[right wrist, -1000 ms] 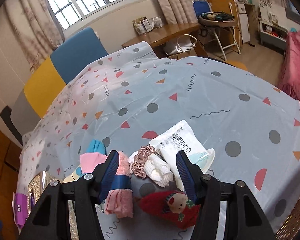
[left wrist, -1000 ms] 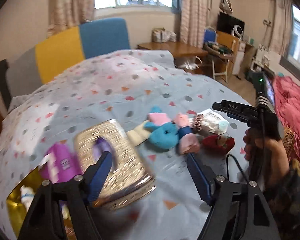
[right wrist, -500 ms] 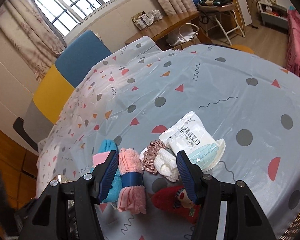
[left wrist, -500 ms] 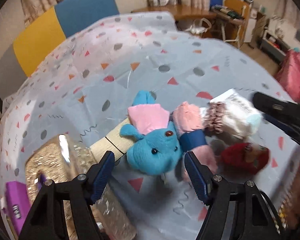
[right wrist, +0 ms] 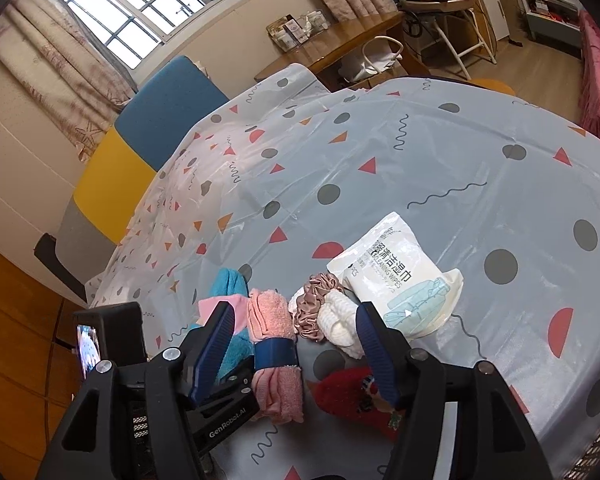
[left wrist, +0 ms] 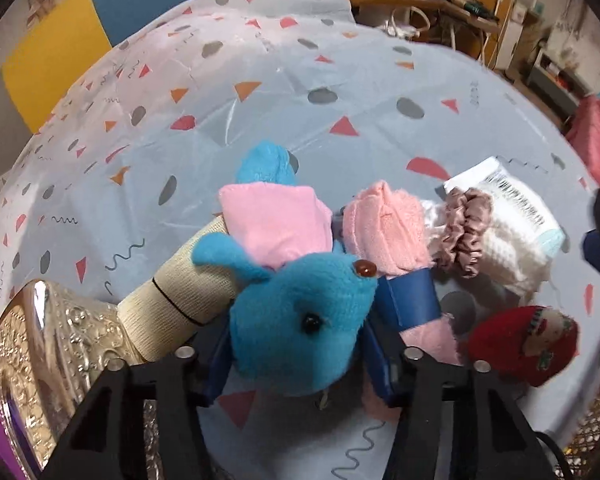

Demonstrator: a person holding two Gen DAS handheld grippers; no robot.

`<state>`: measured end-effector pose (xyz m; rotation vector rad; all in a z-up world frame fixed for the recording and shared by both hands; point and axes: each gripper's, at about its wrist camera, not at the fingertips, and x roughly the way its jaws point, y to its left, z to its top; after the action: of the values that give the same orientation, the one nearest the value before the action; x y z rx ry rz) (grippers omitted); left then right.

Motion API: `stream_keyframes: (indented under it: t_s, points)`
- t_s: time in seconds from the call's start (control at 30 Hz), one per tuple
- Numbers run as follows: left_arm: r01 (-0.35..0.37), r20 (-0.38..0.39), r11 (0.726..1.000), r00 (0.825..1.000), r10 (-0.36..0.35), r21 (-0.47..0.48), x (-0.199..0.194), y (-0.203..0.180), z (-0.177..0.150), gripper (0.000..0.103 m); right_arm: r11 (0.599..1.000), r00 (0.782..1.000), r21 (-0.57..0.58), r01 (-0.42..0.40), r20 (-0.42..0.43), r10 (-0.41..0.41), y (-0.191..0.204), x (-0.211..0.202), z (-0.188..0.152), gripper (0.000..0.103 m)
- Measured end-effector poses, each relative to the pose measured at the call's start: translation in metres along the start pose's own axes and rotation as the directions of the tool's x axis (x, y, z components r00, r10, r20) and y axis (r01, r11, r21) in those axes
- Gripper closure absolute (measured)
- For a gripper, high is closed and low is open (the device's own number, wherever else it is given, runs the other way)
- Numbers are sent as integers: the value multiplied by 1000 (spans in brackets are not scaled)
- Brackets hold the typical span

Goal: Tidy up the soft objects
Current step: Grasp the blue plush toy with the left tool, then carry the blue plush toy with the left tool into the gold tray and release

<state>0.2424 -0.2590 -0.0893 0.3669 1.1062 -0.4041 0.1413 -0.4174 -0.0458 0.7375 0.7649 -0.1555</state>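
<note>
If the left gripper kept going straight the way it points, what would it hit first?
The blue plush. Its head already sits between the open left gripper fingers, so contact looks near; whether they touch it yet is unclear.

A large gridded window (right wrist: pixel 140 12) with pale patterned curtains (right wrist: pixel 64 76) lets daylight onto a cream wall. Below it stands a blue, yellow and grey upholstered headboard (right wrist: pixel 132 148), behind the grey plastic sheet printed with dots and triangles (right wrist: pixel 440 168). Farther off are a curved wooden desk (right wrist: pixel 340 46), a white folding chair (right wrist: pixel 452 12) and light wood flooring (right wrist: pixel 540 64).
</note>
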Motion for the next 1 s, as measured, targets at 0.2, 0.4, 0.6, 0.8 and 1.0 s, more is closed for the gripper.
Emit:
stream_keyframes:
  t_s: [0.2, 0.4, 0.6, 0.8, 1.0]
  points:
    - [33, 97, 999, 995, -30, -29, -44, 15, -8, 48, 1000, 1000, -15, 13, -5, -13, 2, 2, -1, 39]
    - [32, 166, 996, 986, -18, -81, -82, 33, 0, 48, 999, 999, -26, 38, -13, -38, 2, 4, -2, 39]
    - [-4, 257, 981, 965, 55, -195, -128, 85, 2, 48, 997, 997, -35, 65, -32, -66, 2, 9, -4, 39]
    - [-63, 294, 948, 942, 160, -312, -160, 147, -15, 47, 995, 996, -62, 76, -48, -79, 5, 13, -7, 39]
    - [-101, 327, 912, 913, 245, -399, -192, 193, -50, 47, 992, 992, -76, 98, -68, -103, 6, 18, -10, 39]
